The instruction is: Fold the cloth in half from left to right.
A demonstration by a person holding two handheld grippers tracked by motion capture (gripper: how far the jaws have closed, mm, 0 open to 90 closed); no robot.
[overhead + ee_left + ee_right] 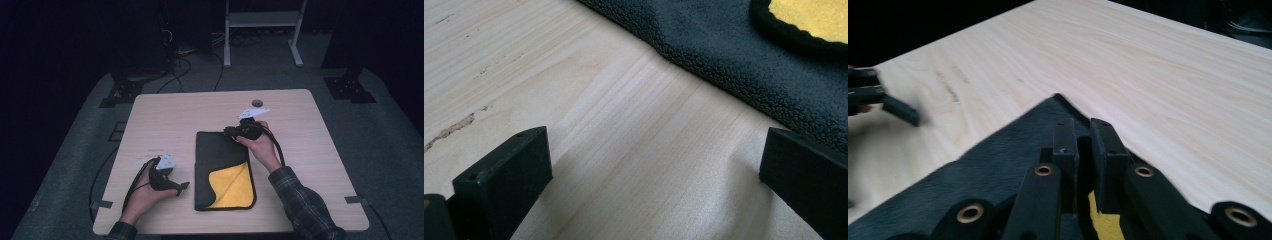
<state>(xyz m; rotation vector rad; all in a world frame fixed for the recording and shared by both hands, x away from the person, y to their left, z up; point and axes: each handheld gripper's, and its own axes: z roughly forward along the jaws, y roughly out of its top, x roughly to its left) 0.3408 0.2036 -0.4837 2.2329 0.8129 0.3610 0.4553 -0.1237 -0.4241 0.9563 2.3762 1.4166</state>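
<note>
Dark cloth (220, 160) folded flat, yellow underside showing at one turned-back corner

High view: overhead, facing forward and down across the pale wooden table (165, 107). Gripper views: low, close to the tabletop, sharing the folded black-and-yellow fleece cloth (744, 55).

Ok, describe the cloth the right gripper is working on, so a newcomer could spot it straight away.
On the pale wooden table, look at the middle, between the person's two hands. There lies the cloth, a dark rectangle folded flat, with the right gripper shut on its far right corner. Its near right corner is turned back, baring a bright yellow underside.
</note>
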